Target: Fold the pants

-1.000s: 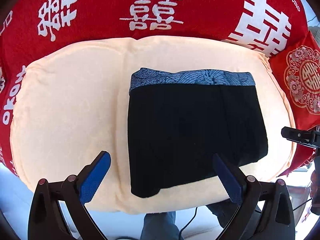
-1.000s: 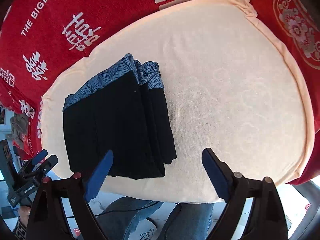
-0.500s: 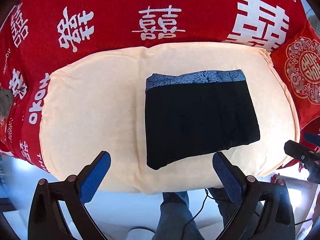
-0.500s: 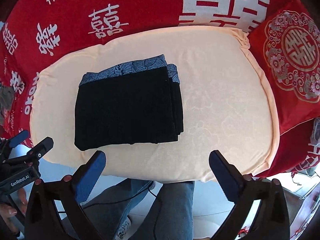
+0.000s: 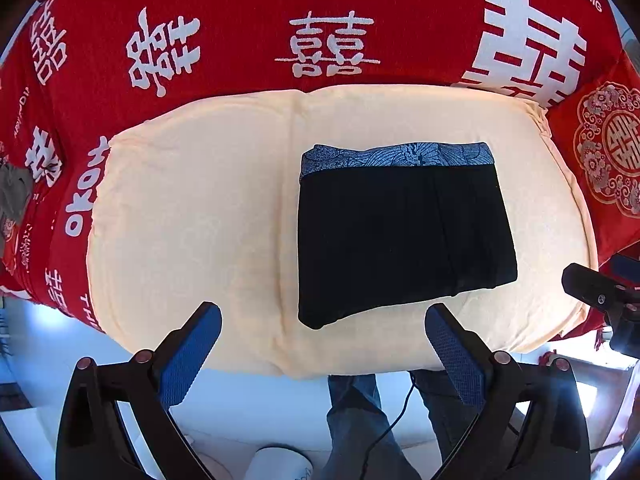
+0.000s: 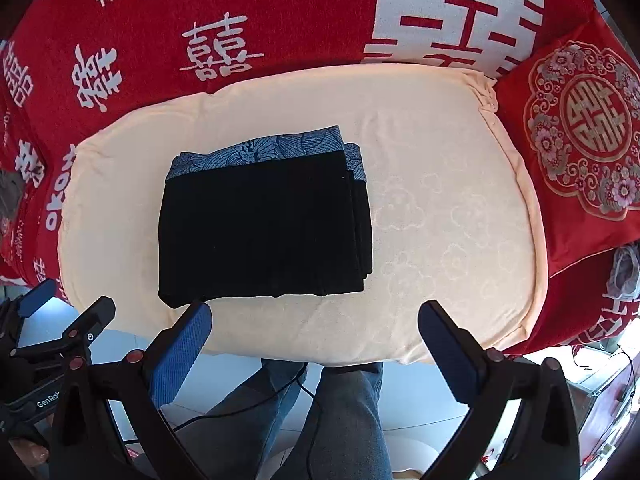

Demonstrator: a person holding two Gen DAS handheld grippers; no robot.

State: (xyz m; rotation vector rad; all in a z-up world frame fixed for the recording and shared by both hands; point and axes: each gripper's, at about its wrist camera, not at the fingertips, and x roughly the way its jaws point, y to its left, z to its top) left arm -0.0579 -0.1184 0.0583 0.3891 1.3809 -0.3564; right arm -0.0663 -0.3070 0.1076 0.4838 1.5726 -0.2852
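Observation:
The black pants [image 5: 404,236] lie folded into a flat rectangle on the cream cushion [image 5: 192,216], with a blue patterned waistband [image 5: 396,156] along the far edge. They also show in the right wrist view [image 6: 260,232], with stacked layers at the right edge. My left gripper [image 5: 322,320] is open and empty, held back above the cushion's near edge. My right gripper [image 6: 314,320] is open and empty, also held back over the near edge. Neither touches the pants.
A red blanket with white characters [image 5: 328,44] covers the surface behind the cushion. A red embroidered pillow [image 6: 588,132] lies at the right. The person's jeans-clad legs [image 6: 344,412] and a cable are below the cushion edge. The left gripper shows at the right wrist view's left edge [image 6: 44,344].
Both grippers have pulled back and up from the cushion, so the pants look smaller and farther. The pants have not moved. Both grippers stayed open.

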